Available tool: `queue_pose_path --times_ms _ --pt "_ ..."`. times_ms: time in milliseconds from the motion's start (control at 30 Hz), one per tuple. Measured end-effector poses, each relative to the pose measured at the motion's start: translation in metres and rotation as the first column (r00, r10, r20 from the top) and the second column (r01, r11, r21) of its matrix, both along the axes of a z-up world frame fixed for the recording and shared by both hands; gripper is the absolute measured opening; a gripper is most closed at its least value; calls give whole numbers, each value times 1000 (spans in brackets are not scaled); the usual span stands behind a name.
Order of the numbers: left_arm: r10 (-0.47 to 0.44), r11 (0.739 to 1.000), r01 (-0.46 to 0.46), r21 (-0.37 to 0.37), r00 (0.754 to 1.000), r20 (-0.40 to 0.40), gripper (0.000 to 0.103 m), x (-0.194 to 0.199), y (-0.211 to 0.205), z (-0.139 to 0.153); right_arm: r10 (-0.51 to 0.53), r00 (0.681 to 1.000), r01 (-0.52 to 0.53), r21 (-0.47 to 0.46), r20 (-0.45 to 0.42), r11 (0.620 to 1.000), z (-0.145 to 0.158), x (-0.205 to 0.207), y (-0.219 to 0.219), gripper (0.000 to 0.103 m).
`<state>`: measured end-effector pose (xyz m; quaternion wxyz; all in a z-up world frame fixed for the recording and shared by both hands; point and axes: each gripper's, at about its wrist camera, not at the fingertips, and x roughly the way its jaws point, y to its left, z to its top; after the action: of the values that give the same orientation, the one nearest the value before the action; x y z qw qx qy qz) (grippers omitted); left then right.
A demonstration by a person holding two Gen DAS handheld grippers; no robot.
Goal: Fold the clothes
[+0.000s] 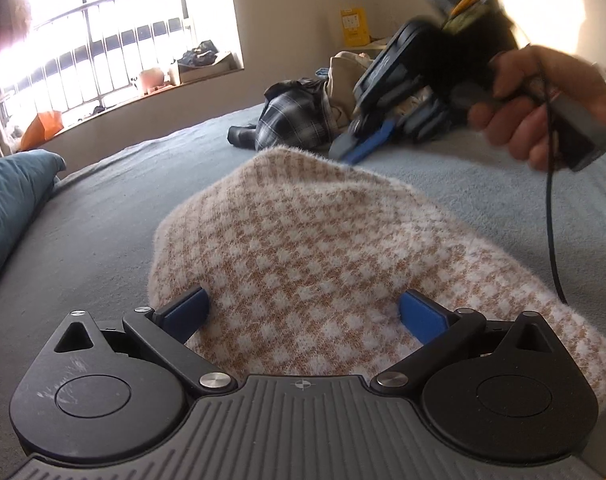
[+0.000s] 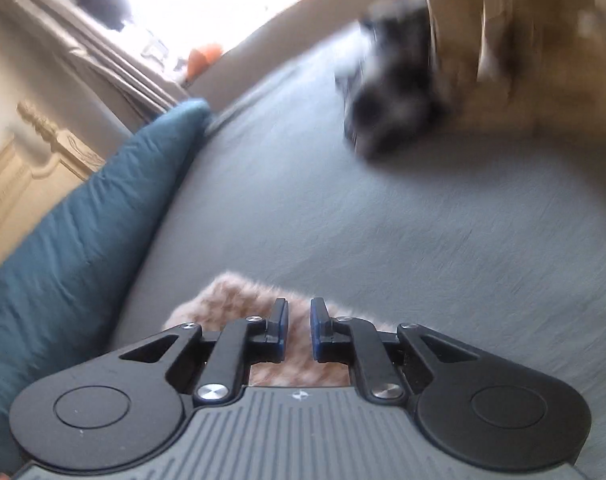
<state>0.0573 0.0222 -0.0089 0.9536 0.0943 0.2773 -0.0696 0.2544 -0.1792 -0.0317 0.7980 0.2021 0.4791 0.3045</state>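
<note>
A fuzzy beige-and-white checked sweater (image 1: pixel 303 240) lies on the grey bed sheet (image 1: pixel 103 208). My left gripper (image 1: pixel 303 314) is open wide, its blue fingers (image 1: pixel 187 312) resting on the near part of the sweater, one to each side. My right gripper (image 1: pixel 357 152), held by a hand (image 1: pixel 543 108), is at the sweater's far edge. In the right wrist view the right gripper (image 2: pixel 299 322) has its pads a narrow slit apart. Sweater (image 2: pixel 231 296) fabric fills that slit and spreads under both fingers.
A heap of other clothes (image 1: pixel 303 120), plaid and tan, lies farther back on the bed, blurred in the right wrist view (image 2: pixel 403 100). A teal pillow (image 1: pixel 11 208) borders the left side. A black cable (image 1: pixel 551 220) hangs from the right gripper.
</note>
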Motion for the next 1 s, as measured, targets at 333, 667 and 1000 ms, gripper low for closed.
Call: queue_pose_path --times_ms 333,667,1000 --pt "5 1000 -5 -8 1000 16 103 -2 0 -1 11 1000 -11 28 -2 1000 15 10 11 8" --pt "17 1000 -16 -22 999 28 103 -4 1 -3 142 989 -134 -182 32 974 -12 18 76 8" --pt "18 1000 -17 -15 999 49 103 -8 -2 -4 290 916 -194 -326 277 925 44 -10 103 8"
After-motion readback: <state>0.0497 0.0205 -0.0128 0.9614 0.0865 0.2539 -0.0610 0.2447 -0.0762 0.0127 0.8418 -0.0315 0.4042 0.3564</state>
